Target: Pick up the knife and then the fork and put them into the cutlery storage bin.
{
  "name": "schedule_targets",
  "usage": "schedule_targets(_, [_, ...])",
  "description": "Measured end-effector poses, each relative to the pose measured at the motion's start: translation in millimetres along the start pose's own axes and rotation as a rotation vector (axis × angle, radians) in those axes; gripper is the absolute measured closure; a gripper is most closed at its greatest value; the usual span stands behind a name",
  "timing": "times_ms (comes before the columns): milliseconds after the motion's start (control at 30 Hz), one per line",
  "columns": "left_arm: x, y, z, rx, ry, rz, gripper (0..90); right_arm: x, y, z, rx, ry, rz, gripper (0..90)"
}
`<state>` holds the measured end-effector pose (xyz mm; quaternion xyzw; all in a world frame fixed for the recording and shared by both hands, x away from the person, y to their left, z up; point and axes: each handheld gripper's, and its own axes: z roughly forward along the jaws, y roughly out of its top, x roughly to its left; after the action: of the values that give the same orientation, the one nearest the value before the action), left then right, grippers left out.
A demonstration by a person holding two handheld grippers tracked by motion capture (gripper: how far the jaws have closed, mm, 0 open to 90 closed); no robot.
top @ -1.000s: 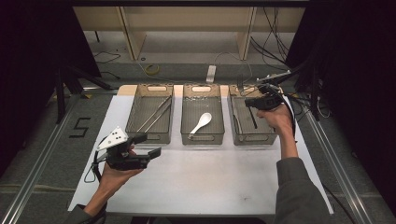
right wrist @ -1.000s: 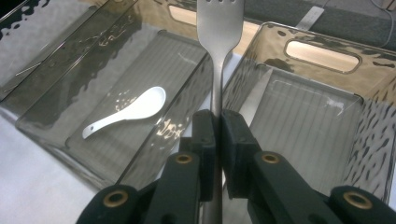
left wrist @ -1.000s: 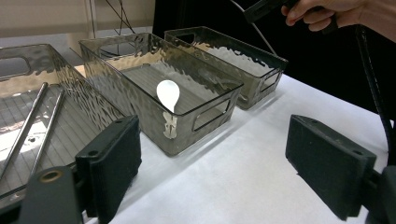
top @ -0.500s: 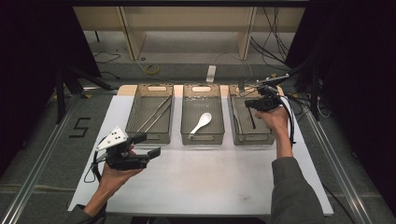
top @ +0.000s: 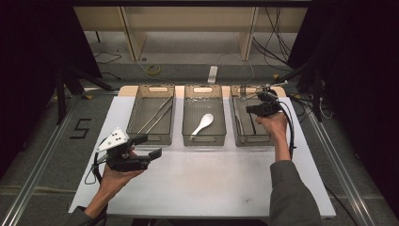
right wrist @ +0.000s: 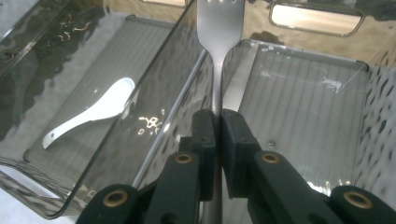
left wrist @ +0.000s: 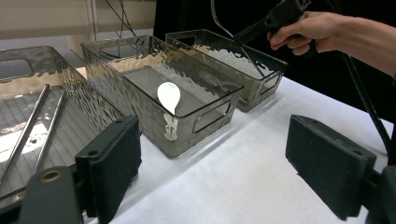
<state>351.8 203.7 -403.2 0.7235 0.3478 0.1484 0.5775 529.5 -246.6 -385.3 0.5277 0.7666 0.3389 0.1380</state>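
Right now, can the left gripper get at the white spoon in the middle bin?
Probably yes. The left gripper is open and holds nothing, in front of the bins. The white spoon lies alone in the open-topped middle bin; only that bin's near wall lies between them. The right gripper, clamping a fork, is over the right bin.

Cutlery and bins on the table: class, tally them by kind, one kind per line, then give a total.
Clear bins: 3
Metal chopsticks: 2
White spoon: 1
Metal fork, clamped in the right gripper: 1
Total: 7
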Motion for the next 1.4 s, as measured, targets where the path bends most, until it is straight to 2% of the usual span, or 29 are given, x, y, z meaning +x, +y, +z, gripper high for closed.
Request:
schedule_targets(300, [0.0,0.0,-0.3,0.000,-0.001,0.002,17.8,-0.2,-7.3,9.6,0.016,-0.002,0.017,84.9])
schedule_targets(500, [0.0,0.0,-0.1,0.002,-0.001,0.002,17.8,-0.7,-11.7,16.6,0.047,-0.014,0.028,83.8])
schedule_targets(533, [0.0,0.0,-0.1,0.002,-0.001,0.002,17.8,-0.8,-12.0,18.0,0.060,-0.016,0.034,82.3])
schedule_targets(633, [0.0,0.0,0.0,0.002,-0.002,0.003,17.8,-0.9,-11.6,20.1,0.070,-0.010,0.052,64.3])
schedule_targets(733, [-0.4,0.0,0.1,0.003,-0.002,0.003,17.8,1.3,-10.0,18.3,0.069,-0.021,0.056,56.1])
schedule_targets(933, [-0.2,0.0,-0.1,0.003,-0.001,0.003,17.8,4.8,-9.2,12.0,0.044,-0.015,0.044,48.3])
schedule_targets(1033, [-0.3,0.0,0.0,0.004,-0.001,0.004,17.8,9.6,-9.5,6.6,0.016,0.006,0.036,43.8])
schedule_targets(1067, [-0.3,0.0,0.0,0.004,-0.001,0.003,17.8,13.4,-9.5,3.5,0.004,0.012,0.020,41.9])
schedule_targets(1200, [-0.4,-0.2,-0.1,0.004,0.000,0.003,17.8,28.3,-12.9,-9.1,-0.053,0.058,-0.026,36.9])
schedule_targets(1400, [-0.8,-0.3,-0.1,0.006,0.001,0.005,17.8,49.6,-27.1,-28.2,-0.148,0.149,-0.063,31.9])
